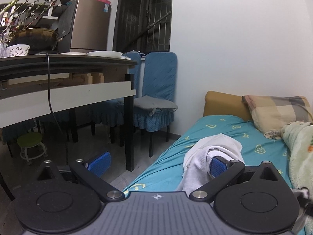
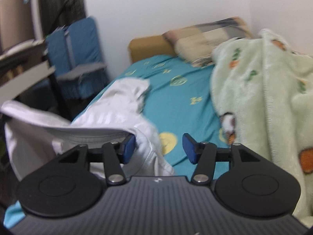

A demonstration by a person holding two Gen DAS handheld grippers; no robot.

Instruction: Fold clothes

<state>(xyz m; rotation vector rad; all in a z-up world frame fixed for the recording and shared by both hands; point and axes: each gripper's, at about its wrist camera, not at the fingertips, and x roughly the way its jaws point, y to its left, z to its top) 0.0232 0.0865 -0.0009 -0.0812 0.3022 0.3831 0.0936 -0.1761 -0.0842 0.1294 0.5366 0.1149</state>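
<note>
In the left wrist view, the left gripper point(image 1: 159, 164) is spread wide, its right blue pad draped by the crumpled white knit garment point(image 1: 199, 168) on the teal patterned bedsheet point(image 1: 254, 137); a dark dining table point(image 1: 68, 62) stands at far left. The blurred right wrist view shows the right gripper point(image 2: 159, 148) released, the garment against its left finger and a pale green fleece blanket point(image 2: 264, 98) on the right.

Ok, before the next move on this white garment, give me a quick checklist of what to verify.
1. Left gripper open: ok, jaws spread wide.
2. Right gripper open: ok, jaws apart.
3. White garment gripped by either gripper: not ok, it only drapes over one finger of each.
4. Garment flat for folding: not ok, bunched at the bed's edge.
5. Free teal sheet to spread on: ok, bare between garment and green blanket.
6. Garment's full outline: cannot tell, right view blurred.
</note>
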